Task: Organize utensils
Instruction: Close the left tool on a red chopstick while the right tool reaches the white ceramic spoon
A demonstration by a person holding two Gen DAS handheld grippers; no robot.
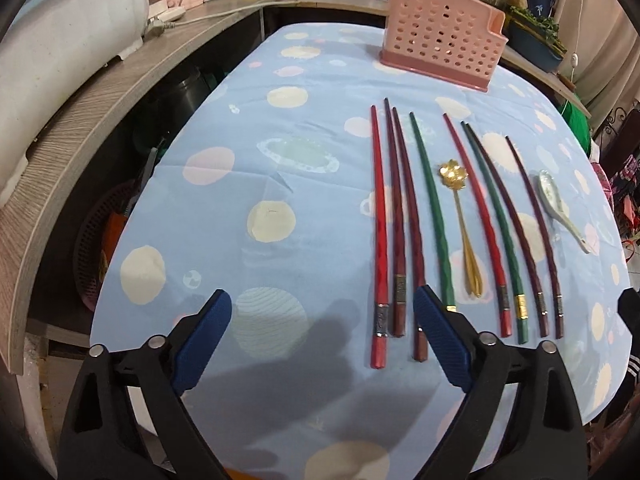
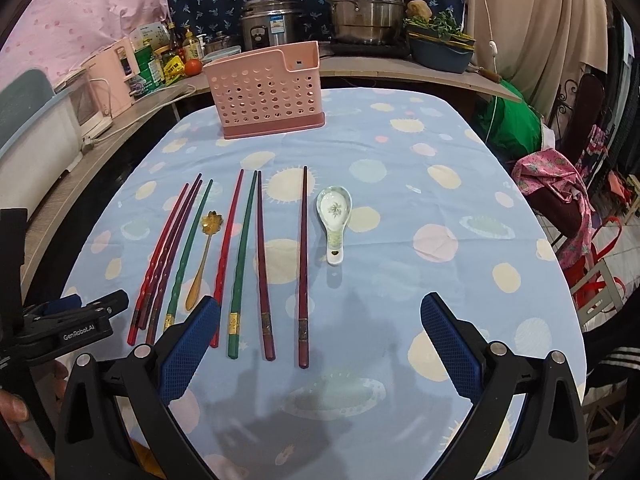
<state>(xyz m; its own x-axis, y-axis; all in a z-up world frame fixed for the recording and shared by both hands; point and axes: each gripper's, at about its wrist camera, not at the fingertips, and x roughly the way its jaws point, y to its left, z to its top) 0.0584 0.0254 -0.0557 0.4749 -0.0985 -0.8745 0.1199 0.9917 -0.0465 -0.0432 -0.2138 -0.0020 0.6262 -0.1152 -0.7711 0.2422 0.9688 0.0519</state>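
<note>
Several chopsticks, red (image 1: 378, 240), dark maroon (image 1: 532, 240) and green (image 1: 432, 212), lie side by side on the blue dotted tablecloth (image 1: 280, 160). A gold spoon (image 1: 464, 236) lies among them and a white ceramic spoon (image 1: 560, 208) lies to their right. A pink perforated utensil holder (image 1: 440, 32) stands at the table's far side. The right wrist view shows the chopsticks (image 2: 260, 264), gold spoon (image 2: 200, 260), ceramic spoon (image 2: 334, 220) and holder (image 2: 268, 88) too. My left gripper (image 1: 324, 332) is open and empty above the near table, left of the chopstick handles. My right gripper (image 2: 320, 336) is open and empty over the handle ends.
A wooden counter (image 1: 80, 120) curves around the table's left and back, holding pots (image 2: 364, 4), a rice cooker (image 2: 272, 20), bottles and a tomato (image 2: 193, 66). A blue dish with greens (image 2: 440, 48) sits at the back right. Chairs and cloth bags (image 2: 560, 192) stand to the right.
</note>
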